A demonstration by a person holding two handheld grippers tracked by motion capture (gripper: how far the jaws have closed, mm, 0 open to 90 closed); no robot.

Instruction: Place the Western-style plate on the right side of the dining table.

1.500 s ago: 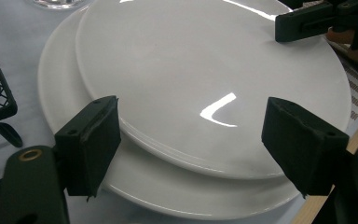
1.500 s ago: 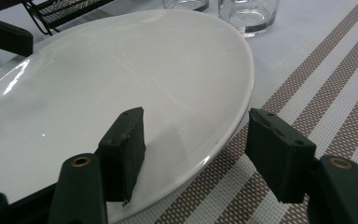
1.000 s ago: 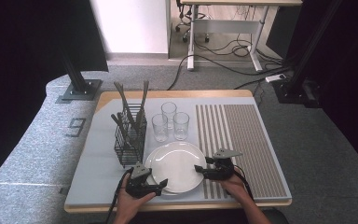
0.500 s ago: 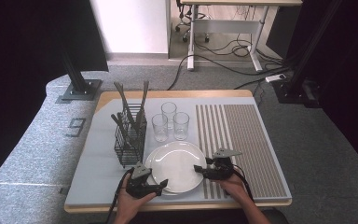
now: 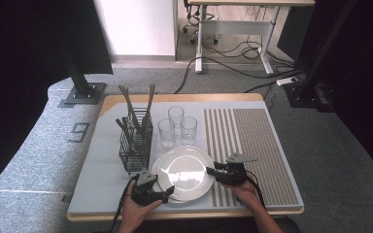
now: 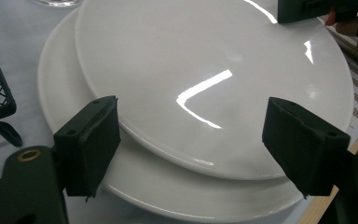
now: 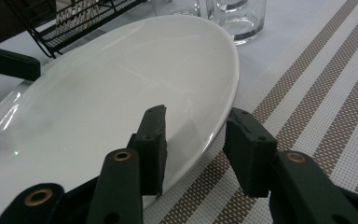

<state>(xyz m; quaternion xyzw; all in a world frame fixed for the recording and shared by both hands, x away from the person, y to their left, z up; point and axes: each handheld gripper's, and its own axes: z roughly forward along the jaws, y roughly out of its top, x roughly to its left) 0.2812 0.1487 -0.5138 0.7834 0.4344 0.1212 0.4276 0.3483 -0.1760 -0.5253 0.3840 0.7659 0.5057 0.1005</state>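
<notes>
no readable text, labels, brands or numbers on anything in view

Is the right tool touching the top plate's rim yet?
Cannot tell. In the right gripper view the right tool straddles the rim of the top plate, jaws open, one above and one below, but the contact point itself is hidden.

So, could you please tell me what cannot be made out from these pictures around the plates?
- Lower plate: mostly covered by the top plate in the left gripper view.
- Glasses: cut off by the top edge in the right gripper view.
- Right gripper: whether its pads touch the rim is unclear.
- Cutlery in the basket: too small in the high view.
</notes>
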